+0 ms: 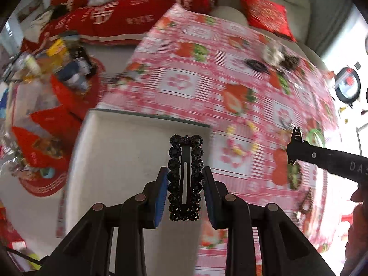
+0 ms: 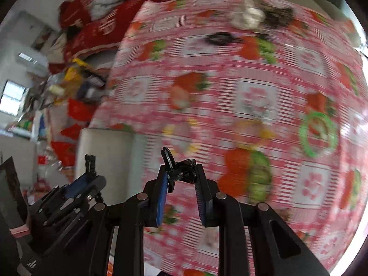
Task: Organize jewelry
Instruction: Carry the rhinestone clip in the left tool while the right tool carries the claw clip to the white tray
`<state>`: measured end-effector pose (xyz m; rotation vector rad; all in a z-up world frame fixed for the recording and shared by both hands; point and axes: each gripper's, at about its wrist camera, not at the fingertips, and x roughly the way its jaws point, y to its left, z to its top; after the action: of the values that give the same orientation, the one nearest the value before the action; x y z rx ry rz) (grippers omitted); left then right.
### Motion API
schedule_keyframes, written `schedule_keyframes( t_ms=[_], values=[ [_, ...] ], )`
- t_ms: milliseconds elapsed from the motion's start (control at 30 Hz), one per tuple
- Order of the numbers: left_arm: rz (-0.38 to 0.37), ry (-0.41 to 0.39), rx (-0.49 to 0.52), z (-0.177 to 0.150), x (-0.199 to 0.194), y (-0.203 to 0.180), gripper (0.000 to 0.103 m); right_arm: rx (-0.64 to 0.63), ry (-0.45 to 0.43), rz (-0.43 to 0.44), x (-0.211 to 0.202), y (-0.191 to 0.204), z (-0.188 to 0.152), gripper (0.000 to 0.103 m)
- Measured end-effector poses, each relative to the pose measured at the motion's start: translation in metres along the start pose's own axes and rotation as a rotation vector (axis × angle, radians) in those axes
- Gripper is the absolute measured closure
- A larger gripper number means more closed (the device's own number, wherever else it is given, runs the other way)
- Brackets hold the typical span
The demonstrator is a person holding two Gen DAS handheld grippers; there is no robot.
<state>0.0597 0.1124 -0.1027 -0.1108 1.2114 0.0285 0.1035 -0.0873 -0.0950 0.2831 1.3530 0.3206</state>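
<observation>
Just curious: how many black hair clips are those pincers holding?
2. Black beaded rectangular hair clip in the left gripper; small glossy black clip in the right gripper. Blurred dark pieces beyond may be more.

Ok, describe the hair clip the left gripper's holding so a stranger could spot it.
Find the white tray on the pink strawberry tablecloth. Above it, the left gripper pinches a long rectangular black clip, the only piece edged all round with black beaded rosettes.
</observation>
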Motion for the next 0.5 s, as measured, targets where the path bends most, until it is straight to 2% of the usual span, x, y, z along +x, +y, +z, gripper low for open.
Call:
schedule_keyframes(
  t_ms=[267,500],
  values=[
    [0.091,0.007,-0.068,0.006,0.025,0.066,0.067,-0.116,0.064,0.096,0.050,0.083,0.013,0.078],
    [0.108,0.031,-0.089,0.011,0.063,0.088,0.067,-0.156,0.117,0.085,0.098,0.110,0.021,0.078]
  ],
)
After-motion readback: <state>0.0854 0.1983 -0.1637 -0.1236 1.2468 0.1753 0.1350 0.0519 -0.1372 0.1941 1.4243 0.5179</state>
